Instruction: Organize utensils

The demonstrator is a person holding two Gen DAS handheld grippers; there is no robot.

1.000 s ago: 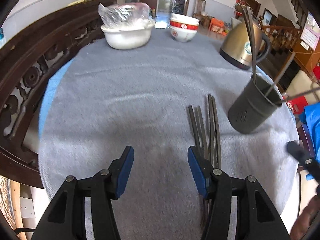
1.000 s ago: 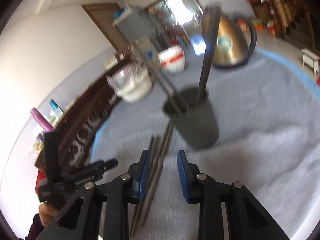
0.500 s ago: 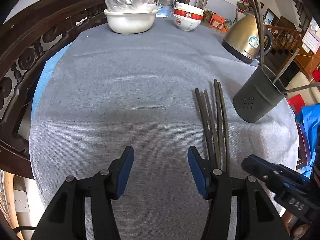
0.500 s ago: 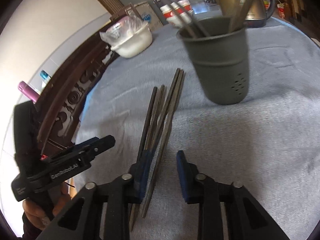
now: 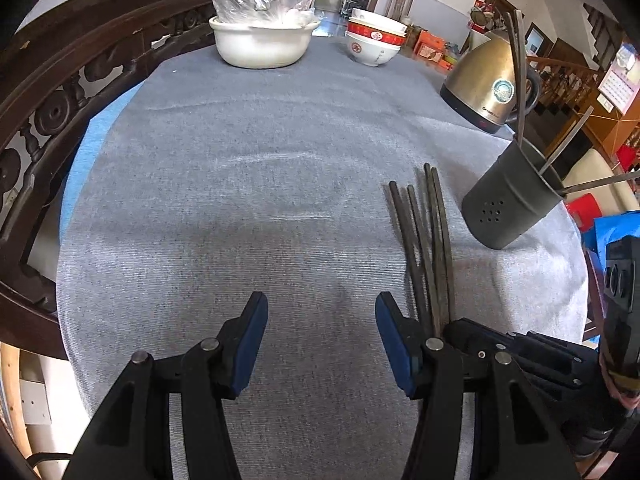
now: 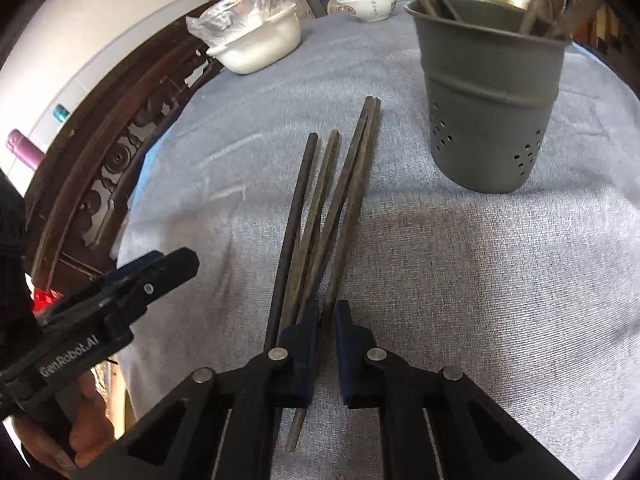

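Right gripper [image 6: 327,320]: jaws nearly closed, narrow gap left, straddling the near ends of the chopsticks [image 6: 320,216] lying on the grey tablecloth [image 6: 480,280]. One stick runs through the gap between the blue pads [image 6: 306,344]; cannot tell whether the pads actually clamp it or just bracket it. The other sticks pass under or beside the left pad.

Chopsticks: four dark sticks, flat on the cloth, bunched at the near end, fanning out toward the far end. They sit just left of the dark utensil holder [image 6: 488,120], not touching it. The holder stands upright and already has several sticks leaning in it.

Left gripper [image 5: 320,340]: jaws wide open, nothing between them, hovering over bare cloth to the left of the chopsticks [image 5: 424,240]. Its right finger [image 5: 394,344] overlaps the near ends of the sticks in view; contact can't be confirmed.

Far side of the table: white bowl covered in plastic wrap [image 5: 262,36], stacked red-and-white bowls [image 5: 374,40], brass kettle [image 5: 486,84] beyond the holder [image 5: 512,200]. Carved wooden rail [image 5: 60,92] runs along the left edge.
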